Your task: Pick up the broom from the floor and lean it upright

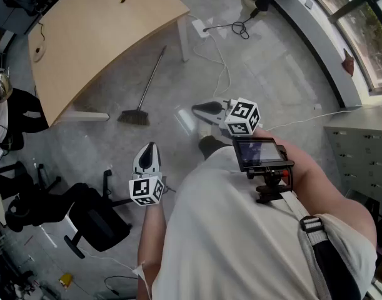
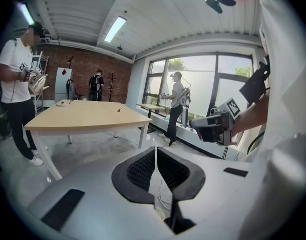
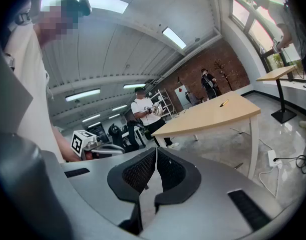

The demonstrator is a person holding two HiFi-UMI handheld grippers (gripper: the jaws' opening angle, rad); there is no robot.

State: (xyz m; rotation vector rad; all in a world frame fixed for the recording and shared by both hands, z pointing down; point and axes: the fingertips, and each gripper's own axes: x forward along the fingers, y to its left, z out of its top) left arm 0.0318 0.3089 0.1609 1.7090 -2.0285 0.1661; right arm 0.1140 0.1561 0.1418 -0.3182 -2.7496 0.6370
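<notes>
The broom (image 1: 150, 79) lies flat on the grey floor beside the wooden table's leg, its brush head (image 1: 134, 117) toward me and its thin handle running away up and to the right. My left gripper (image 1: 148, 145) hangs shut and empty a short way on my side of the brush head, apart from it. My right gripper (image 1: 197, 109) is level with the brush head and off to its right, also shut with nothing in it. In the left gripper view the pads (image 2: 142, 169) meet along a thin line. In the right gripper view the pads (image 3: 140, 171) meet the same way.
A curved wooden table (image 1: 103, 36) stands left of the broom. A black office chair (image 1: 90, 217) is near my left side. A power strip (image 1: 200, 28) and white cables lie behind the broom. A grey cabinet (image 1: 359, 155) stands at right. Other people (image 2: 17, 84) stand around the room.
</notes>
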